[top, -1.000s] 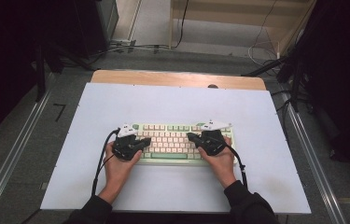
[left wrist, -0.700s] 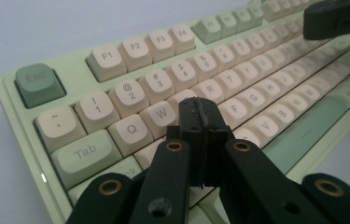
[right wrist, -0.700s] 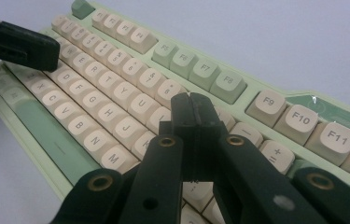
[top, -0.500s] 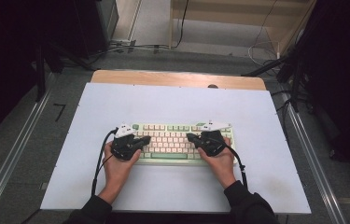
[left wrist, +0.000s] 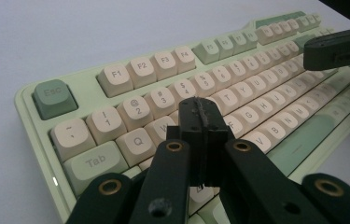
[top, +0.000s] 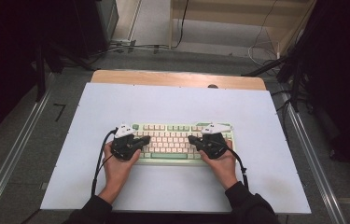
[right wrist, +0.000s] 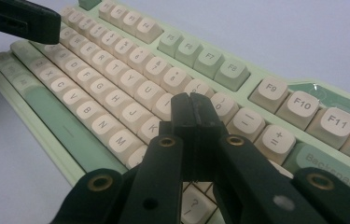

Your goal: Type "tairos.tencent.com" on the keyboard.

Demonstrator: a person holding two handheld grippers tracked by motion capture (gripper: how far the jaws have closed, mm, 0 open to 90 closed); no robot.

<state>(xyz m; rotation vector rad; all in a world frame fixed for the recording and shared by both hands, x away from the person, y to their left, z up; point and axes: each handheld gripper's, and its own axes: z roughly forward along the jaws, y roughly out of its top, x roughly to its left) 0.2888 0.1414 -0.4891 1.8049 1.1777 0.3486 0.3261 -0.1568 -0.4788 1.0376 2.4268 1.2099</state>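
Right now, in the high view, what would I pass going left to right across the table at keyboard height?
Bare white table top → left gripper → middle of the green keyboard → right gripper → bare table again.

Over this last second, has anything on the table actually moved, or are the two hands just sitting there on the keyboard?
Nothing visibly changed. The left gripper and the right gripper stay over the two ends of the keyboard, jaws shut and empty, and the keyboard lies in the same spot on the white table.
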